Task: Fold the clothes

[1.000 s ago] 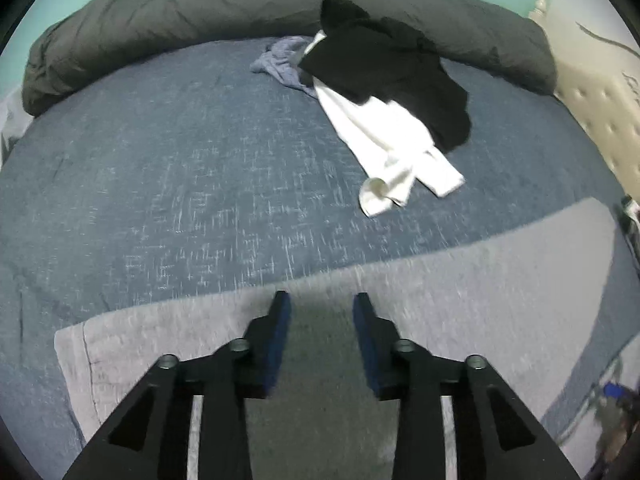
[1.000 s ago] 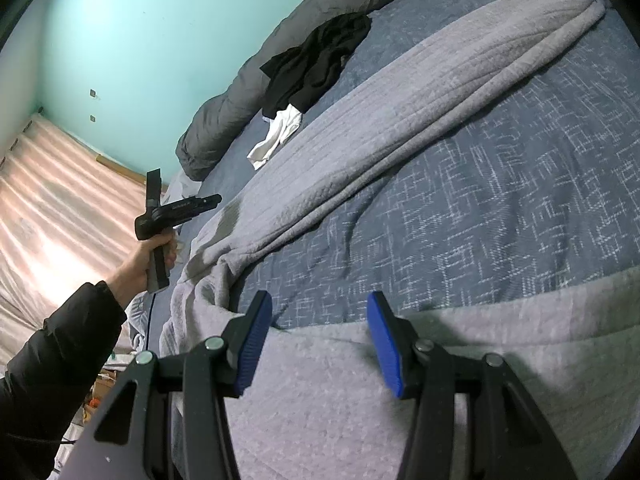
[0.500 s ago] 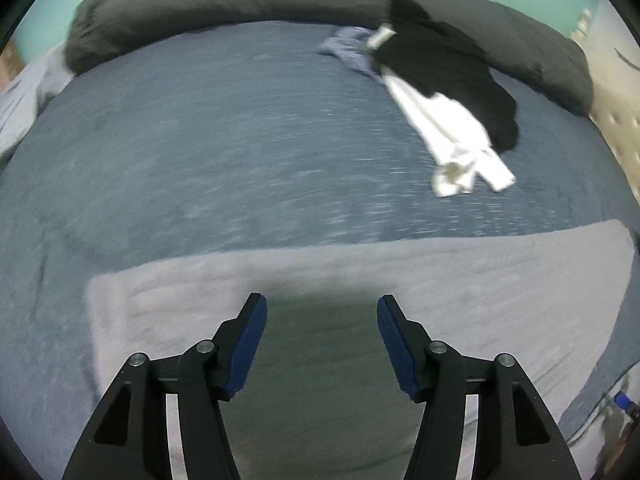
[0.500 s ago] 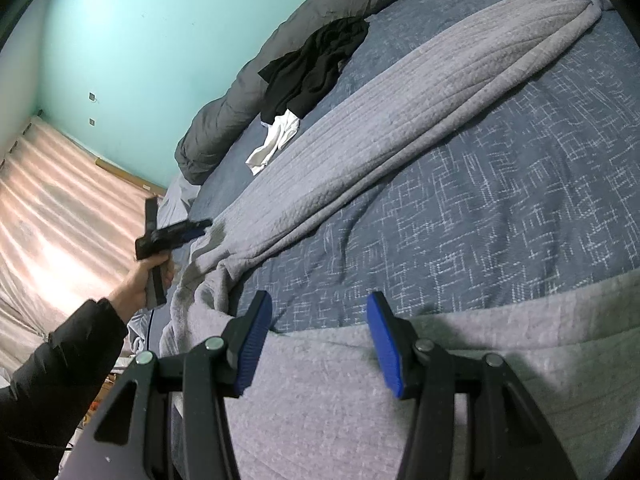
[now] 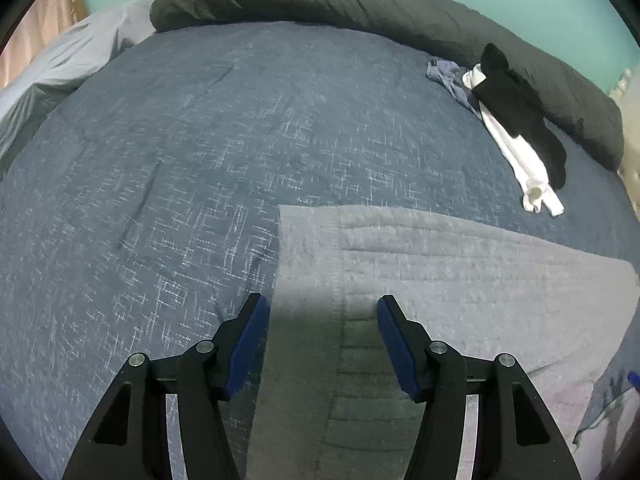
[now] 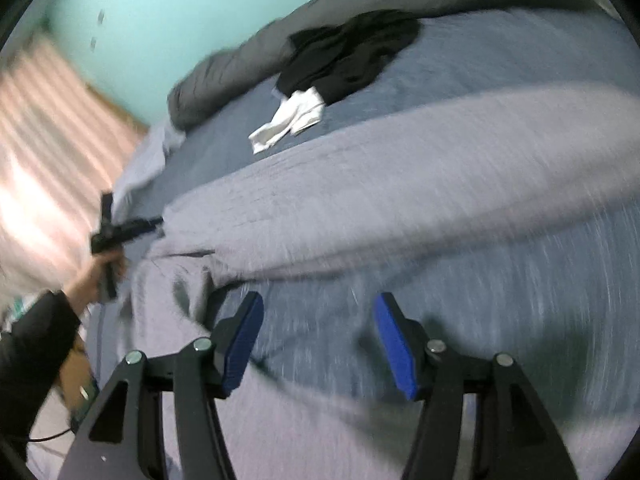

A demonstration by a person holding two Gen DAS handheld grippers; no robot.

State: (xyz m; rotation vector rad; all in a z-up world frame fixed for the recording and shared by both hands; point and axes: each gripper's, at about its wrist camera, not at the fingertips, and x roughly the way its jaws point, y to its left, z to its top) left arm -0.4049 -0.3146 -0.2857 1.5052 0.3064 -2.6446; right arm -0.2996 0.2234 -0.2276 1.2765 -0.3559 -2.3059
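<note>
A long grey knit garment (image 5: 440, 264) lies across the blue bedspread (image 5: 200, 160). My left gripper (image 5: 320, 308) is open and empty, just above the garment's left hem end. In the right wrist view the same garment (image 6: 380, 176) stretches across the bed, blurred. My right gripper (image 6: 318, 308) is open and empty, hovering over the bedspread between two parts of the garment. The left gripper (image 6: 128, 228) shows at the garment's far end, held in a hand.
A pile of black (image 5: 516, 100), white (image 5: 524, 164) and blue-grey (image 5: 448, 76) clothes lies at the back right of the bed. A rolled dark grey duvet (image 5: 360, 0) runs along the teal wall. A pale sheet (image 5: 80, 60) hangs at the left.
My left gripper has opened wider and shifted left to the garment's hem end. My right gripper has swung left and off the grey fabric, over the bedspread; its view is blurred.
</note>
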